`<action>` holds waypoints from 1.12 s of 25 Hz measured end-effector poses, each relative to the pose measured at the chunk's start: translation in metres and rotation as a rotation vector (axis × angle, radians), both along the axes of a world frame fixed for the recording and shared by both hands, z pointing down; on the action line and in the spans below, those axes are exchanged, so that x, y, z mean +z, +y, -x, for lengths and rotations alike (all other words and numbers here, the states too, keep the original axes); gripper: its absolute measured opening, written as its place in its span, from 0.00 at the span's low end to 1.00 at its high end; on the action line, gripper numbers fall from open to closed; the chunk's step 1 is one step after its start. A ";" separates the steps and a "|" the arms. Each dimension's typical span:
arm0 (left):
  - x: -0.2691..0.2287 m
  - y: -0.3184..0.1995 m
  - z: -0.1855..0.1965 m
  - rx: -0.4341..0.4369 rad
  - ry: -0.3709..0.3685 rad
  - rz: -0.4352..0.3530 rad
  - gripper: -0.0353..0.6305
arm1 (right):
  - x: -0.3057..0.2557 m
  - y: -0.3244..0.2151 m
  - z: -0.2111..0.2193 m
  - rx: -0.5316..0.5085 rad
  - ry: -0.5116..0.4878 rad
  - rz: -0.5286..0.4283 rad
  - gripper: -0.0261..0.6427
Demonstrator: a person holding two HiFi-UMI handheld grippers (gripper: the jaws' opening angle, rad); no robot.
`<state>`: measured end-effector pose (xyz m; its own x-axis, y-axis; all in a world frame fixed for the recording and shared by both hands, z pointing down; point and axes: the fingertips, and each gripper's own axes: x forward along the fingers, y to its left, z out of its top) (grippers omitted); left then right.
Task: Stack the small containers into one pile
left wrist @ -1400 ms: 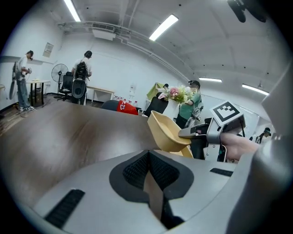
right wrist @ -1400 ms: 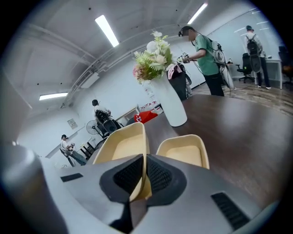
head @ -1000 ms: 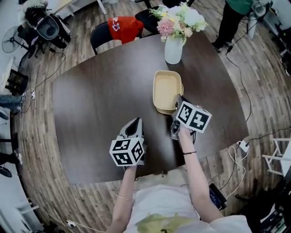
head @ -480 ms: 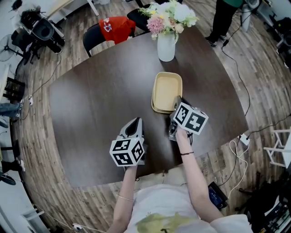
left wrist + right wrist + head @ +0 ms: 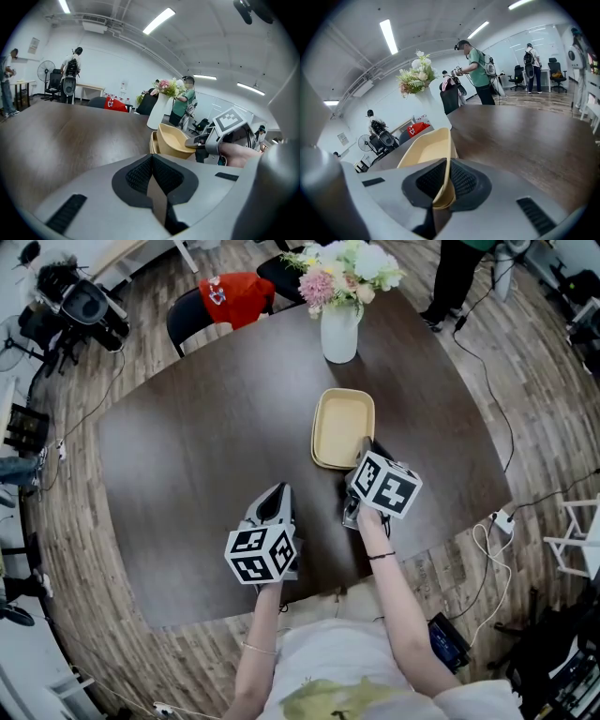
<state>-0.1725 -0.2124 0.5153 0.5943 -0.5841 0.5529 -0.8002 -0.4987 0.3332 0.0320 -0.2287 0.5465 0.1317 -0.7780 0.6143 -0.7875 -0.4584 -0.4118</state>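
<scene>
I'm in the seating step. My right gripper (image 5: 440, 187) is nearly closed, pinching the rim of the top container (image 5: 342, 426) at its 5 o'clock corner. That container is tilted, with its held edge raised and its far side down in the lower container (image 5: 152, 143). The pair sits on the table (image 5: 187, 446) at about 1 o'clock from its middle, with the vase (image 5: 339, 329) at 12 o'clock from them. My left gripper (image 5: 152, 187) is closed with nothing between its pads, and it hovers over bare wood at 7 o'clock from the stack, well apart from it.

Next, I judge, the held edge must come down until both rims lie level. Only then should the jaws open, and I should back out toward 5 o'clock without dragging the pile.

Against a second ago, the right gripper has sunk slightly with the container. Its grip is unchanged, and the left gripper has stayed put.
</scene>
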 end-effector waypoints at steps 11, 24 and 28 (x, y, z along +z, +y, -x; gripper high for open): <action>-0.001 0.001 0.005 0.000 0.007 -0.001 0.09 | 0.001 -0.007 0.014 -0.090 0.102 0.051 0.10; -0.001 0.002 0.006 0.009 0.016 0.001 0.09 | 0.005 -0.008 0.027 -0.168 0.140 0.046 0.26; -0.002 0.003 0.001 0.017 0.020 -0.004 0.09 | 0.003 -0.006 0.025 -0.179 0.140 0.023 0.30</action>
<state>-0.1734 -0.2095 0.5128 0.6154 -0.5755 0.5385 -0.7844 -0.5137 0.3474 0.0073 -0.2347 0.5490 0.0780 -0.7828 0.6173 -0.9057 -0.3145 -0.2843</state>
